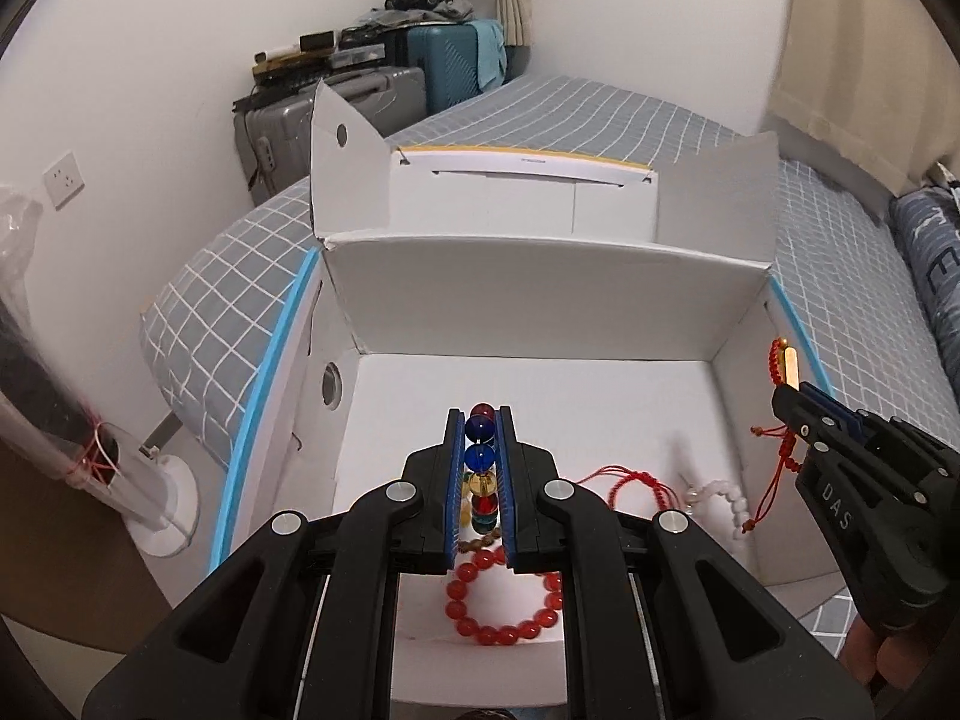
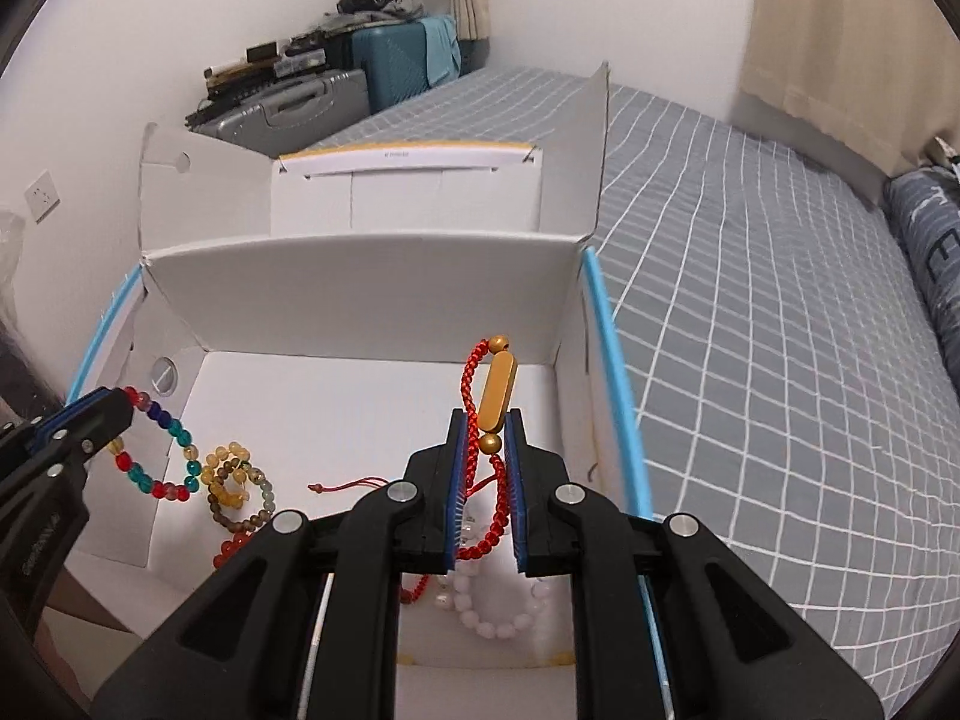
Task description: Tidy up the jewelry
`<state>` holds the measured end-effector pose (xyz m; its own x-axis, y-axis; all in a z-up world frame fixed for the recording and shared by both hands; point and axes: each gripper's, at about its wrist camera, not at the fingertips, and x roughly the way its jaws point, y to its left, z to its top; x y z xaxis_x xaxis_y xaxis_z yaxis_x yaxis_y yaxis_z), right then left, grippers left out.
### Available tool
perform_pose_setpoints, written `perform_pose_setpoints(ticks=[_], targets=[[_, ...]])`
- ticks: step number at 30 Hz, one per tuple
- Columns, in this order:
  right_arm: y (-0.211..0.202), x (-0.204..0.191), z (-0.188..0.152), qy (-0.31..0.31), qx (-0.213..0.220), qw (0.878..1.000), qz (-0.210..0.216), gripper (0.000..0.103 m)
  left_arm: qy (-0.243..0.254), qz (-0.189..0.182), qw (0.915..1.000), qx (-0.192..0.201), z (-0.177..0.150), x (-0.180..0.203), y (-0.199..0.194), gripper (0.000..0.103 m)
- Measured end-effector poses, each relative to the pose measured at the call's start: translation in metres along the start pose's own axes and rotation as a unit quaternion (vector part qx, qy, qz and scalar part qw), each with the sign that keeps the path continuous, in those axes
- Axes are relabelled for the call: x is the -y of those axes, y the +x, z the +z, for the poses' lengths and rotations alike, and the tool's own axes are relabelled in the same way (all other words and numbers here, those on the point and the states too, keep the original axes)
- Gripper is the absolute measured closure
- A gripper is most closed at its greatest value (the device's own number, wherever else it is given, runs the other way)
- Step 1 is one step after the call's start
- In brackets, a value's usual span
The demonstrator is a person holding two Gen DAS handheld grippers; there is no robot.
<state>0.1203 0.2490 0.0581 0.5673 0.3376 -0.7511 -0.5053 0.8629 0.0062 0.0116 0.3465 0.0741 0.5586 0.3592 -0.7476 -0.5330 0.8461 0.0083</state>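
My left gripper (image 1: pixel 480 420) is shut on a multicoloured glass bead bracelet (image 1: pixel 480 450) and holds it above the floor of the open white cardboard box (image 1: pixel 540 276); the bracelet also shows in the right wrist view (image 2: pixel 162 450). My right gripper (image 2: pixel 485 420) is shut on a red cord bracelet with a gold bar (image 2: pixel 498 390), near the box's right wall; it also shows in the left wrist view (image 1: pixel 786 366). In the box lie a red bead bracelet (image 1: pixel 504 612), a pale pink bead bracelet (image 2: pixel 498 618), an amber-brown bead bracelet (image 2: pixel 234 486) and a red cord (image 1: pixel 630 480).
The box sits on a bed with a grey checked sheet (image 2: pixel 780 360). Suitcases (image 1: pixel 420 78) with clutter stand against the far wall. A dark pillow (image 2: pixel 924 264) lies at the right. A white stand (image 1: pixel 162 498) is on the floor at the left.
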Motion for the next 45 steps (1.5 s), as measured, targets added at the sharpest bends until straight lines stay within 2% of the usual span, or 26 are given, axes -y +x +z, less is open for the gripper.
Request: perform_pose_setpoints(ticks=[13, 20, 22, 24, 26, 28, 31, 35, 37, 40, 45], targets=[[0.033, -0.008, 0.003, -0.007, -0.042, 0.999, -0.007, 0.091, 0.005, -0.001, 0.9997, -0.023, 0.011, -0.002, 0.031, 0.093], [0.037, -0.006, 0.003, 0.000, -0.054, 0.999, 0.000, 0.089, 0.006, -0.001, 0.9993, -0.037, 0.009, -0.005, 0.039, 0.091], [0.036, -0.008, 0.004, -0.001, -0.052, 0.999, 0.001, 0.085, -0.001, 0.000, 0.9991, -0.041, 0.009, -0.009, 0.041, 0.091], [0.032, -0.010, 0.004, -0.003, -0.043, 0.999, 0.004, 0.070, -0.005, 0.001, 0.9992, -0.040, 0.010, -0.012, 0.039, 0.084], [0.025, -0.011, 0.005, -0.004, -0.029, 1.000, 0.009, 0.050, -0.012, 0.002, 0.9994, -0.033, 0.009, -0.015, 0.035, 0.060], [0.017, -0.012, 0.006, -0.005, -0.017, 1.000, 0.009, 0.043, -0.015, 0.004, 0.9996, -0.024, 0.009, -0.017, 0.028, 0.052], [0.003, -0.011, 0.005, -0.003, -0.001, 1.000, 0.013, 0.028, -0.018, 0.000, 0.9998, -0.008, 0.008, -0.020, 0.016, 0.033], [-0.021, -0.008, 0.001, 0.002, 0.024, 1.000, 0.008, 0.013, -0.017, -0.004, 0.9998, 0.008, 0.003, -0.024, -0.001, 0.019], [-0.034, -0.006, -0.002, 0.008, 0.036, 0.999, 0.005, 0.008, -0.018, -0.004, 0.9996, 0.020, -0.002, -0.027, -0.012, 0.013], [-0.049, -0.005, -0.009, 0.010, 0.047, 0.999, 0.005, 0.008, -0.012, 0.004, 0.9992, 0.039, -0.012, -0.030, -0.028, 0.006], [-0.073, -0.006, -0.031, 0.009, 0.068, 0.998, 0.003, 0.008, -0.003, -0.001, 0.9988, 0.049, -0.032, -0.030, -0.047, 0.006]])
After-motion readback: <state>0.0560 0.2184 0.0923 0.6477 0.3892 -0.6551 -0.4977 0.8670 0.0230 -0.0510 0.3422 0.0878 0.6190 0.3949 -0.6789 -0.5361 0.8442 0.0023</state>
